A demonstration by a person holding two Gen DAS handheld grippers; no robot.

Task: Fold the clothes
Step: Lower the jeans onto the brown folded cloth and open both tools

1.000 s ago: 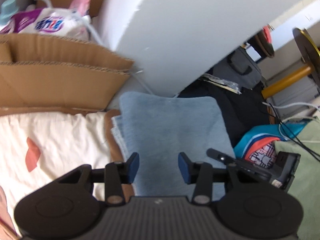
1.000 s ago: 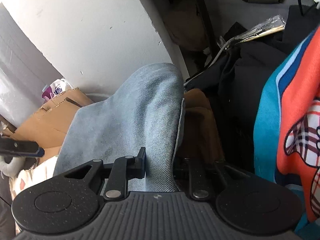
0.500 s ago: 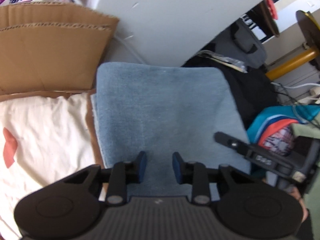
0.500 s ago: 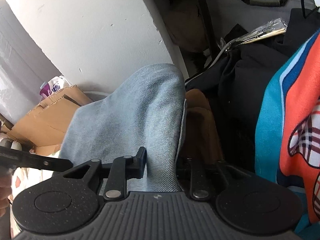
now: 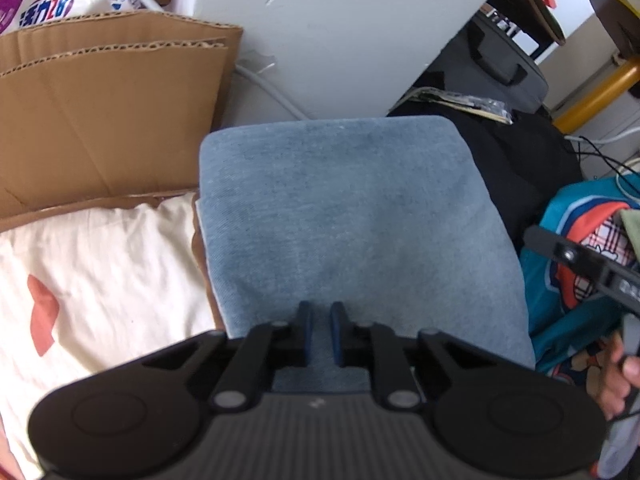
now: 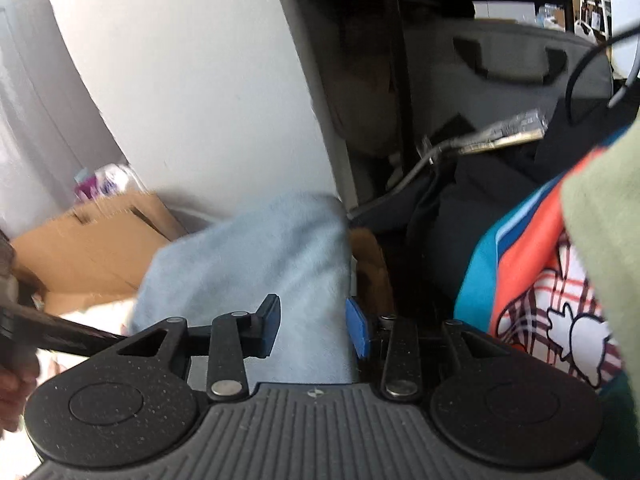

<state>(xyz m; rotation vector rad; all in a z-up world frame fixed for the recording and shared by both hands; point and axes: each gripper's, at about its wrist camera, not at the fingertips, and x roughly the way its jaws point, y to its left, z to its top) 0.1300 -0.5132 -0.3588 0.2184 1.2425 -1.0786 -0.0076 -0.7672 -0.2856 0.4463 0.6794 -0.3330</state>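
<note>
The denim [image 5: 352, 220], a folded blue piece, lies flat with its rounded fold edge toward the white panel [image 5: 344, 32]. It sits between the cream cloth [image 5: 100, 272] on its left and the black garment [image 5: 520, 160] on its right; a strip of brown cloth [image 5: 197, 240] shows at its left edge.

The left gripper [image 5: 319, 330] is at the near edge of the denim. Its jaws are nearly together, with a narrow gap in which denim shows; whether they pinch the fabric cannot be told from this view. Cardboard [image 5: 108, 120] stands behind the cream cloth, and a teal and orange print garment [image 5: 580, 280] lies to the right, partly under the other tool.

In the right wrist view, the right gripper [image 6: 312, 330] has its jaws apart, gripping nothing. The denim [image 6: 260, 272], blurred here, runs up between them, with the blue pad of the right jaw just beside its right edge. The print garment [image 6: 540, 300] lies to the right with a green cloth [image 6: 608, 220] over it, and the black garment [image 6: 460, 208] lies behind.
</note>
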